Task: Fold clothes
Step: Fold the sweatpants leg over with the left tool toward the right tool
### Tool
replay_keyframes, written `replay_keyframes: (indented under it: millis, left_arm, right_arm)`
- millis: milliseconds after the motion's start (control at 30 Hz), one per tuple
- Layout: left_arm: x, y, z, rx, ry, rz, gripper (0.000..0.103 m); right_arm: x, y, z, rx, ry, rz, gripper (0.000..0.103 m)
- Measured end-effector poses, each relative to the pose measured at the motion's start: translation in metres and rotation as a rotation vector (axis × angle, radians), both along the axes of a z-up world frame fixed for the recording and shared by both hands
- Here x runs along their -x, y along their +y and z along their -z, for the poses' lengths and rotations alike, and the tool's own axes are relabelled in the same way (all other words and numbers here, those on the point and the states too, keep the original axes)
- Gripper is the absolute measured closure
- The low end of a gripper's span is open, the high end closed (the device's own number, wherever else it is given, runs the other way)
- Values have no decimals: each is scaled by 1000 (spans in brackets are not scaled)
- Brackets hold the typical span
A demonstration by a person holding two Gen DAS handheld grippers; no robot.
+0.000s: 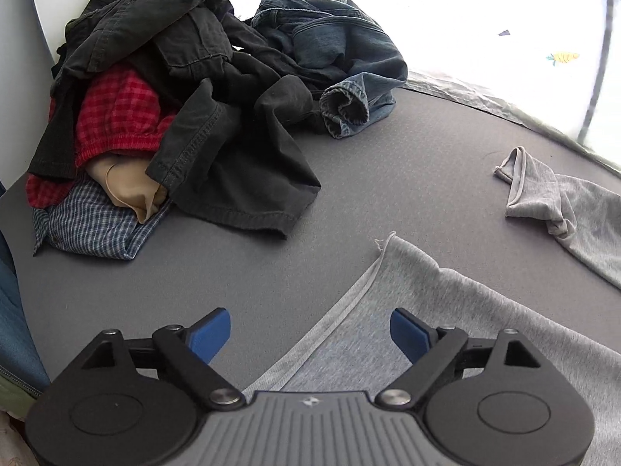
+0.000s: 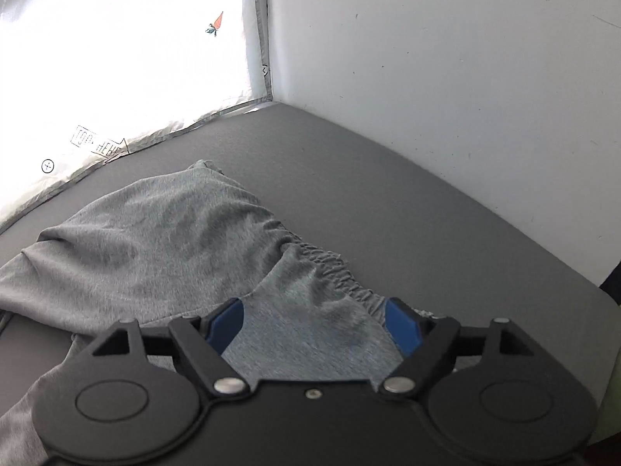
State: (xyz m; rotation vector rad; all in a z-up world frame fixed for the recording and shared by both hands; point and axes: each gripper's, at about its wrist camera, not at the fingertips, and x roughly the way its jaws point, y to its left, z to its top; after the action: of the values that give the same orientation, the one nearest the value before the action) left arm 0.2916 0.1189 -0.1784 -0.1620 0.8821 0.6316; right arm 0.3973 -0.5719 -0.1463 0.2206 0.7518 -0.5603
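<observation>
A light grey garment [image 1: 446, 310] lies spread on the dark grey surface [image 1: 388, 178]. Its hemmed edge runs between the blue pads of my left gripper [image 1: 310, 334], which stands open just above the cloth. One twisted end of the garment [image 1: 543, 194] lies off to the right. In the right wrist view the same grey garment [image 2: 163, 233] shows its gathered elastic waistband [image 2: 330, 264]. My right gripper [image 2: 314, 322] is open too, its blue pads on either side of the waistband part.
A heap of clothes sits at the back left: a black garment [image 1: 217, 116], a denim piece [image 1: 341, 58], a red checked piece [image 1: 116, 116], a tan piece [image 1: 128, 186], a blue plaid shirt [image 1: 89, 225]. A white wall [image 2: 465, 77] and a bright curtain [image 2: 116, 58] bound the surface.
</observation>
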Motion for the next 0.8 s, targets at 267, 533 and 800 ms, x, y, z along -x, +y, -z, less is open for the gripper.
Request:
replay_keyframes:
  millis: [267, 533, 800]
  left_arm:
    - [-88, -35, 18, 13, 125, 117, 10]
    - [-168, -54, 19, 38, 138, 213, 8]
    - [-240, -67, 18, 100, 111, 222, 6]
  right_arm:
    - [-101, 75, 6, 3, 44, -202, 14]
    - [-152, 164, 35, 13, 92, -481, 10]
    - [-188, 249, 40, 102, 54, -711, 1]
